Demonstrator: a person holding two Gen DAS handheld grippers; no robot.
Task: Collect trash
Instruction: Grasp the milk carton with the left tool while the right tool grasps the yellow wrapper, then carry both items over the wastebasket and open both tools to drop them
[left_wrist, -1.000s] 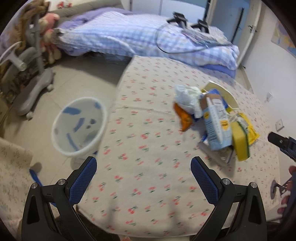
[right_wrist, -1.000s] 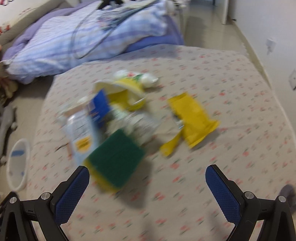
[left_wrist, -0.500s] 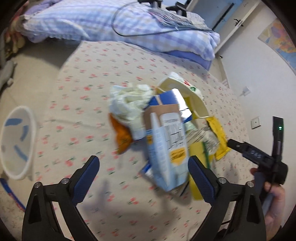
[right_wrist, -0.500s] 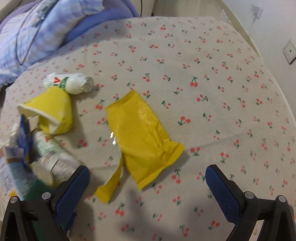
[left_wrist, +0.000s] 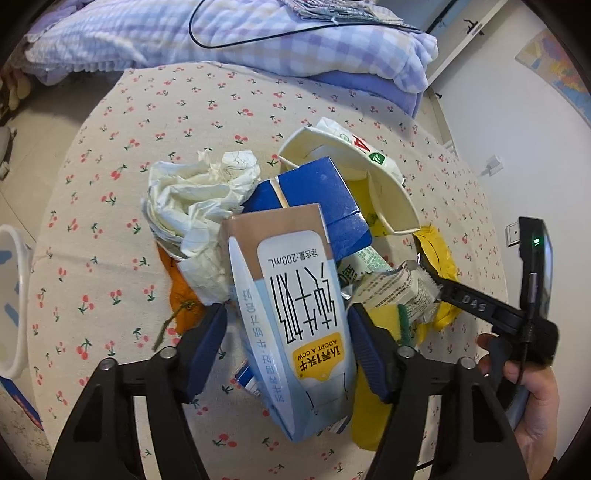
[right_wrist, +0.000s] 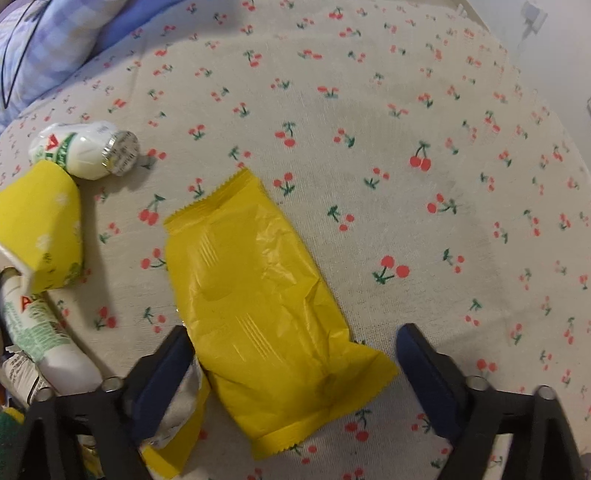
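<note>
Left wrist view: trash heap at centre of cherry-print tablecloth (left_wrist: 207, 110).
Left gripper (left_wrist: 286, 350): jaws spread, pads flanking a milk carton (left_wrist: 295, 317); contact with pads cannot be told.
Carton: lying flat, blue carton (left_wrist: 314, 199) behind at 12 o'clock.
Paper cup (left_wrist: 384, 184): tipped on its side at 1 o'clock, mouth showing, inside not clear.
Crumpled tissue (left_wrist: 199, 206): at 11 o'clock, orange peel (left_wrist: 181, 299) under it.
Bin (left_wrist: 14, 295): at 9 o'clock past the table edge, contents not visible.
Right wrist view: bare cloth from 12 to 3 o'clock.
Right gripper (right_wrist: 295, 365): jaws wide apart, straddling a yellow wrapper (right_wrist: 258, 295) lying flat.
Small bottle (right_wrist: 85, 147): on its side at 10 o'clock, foil-capped, touching yellow cup (right_wrist: 40, 229).
</note>
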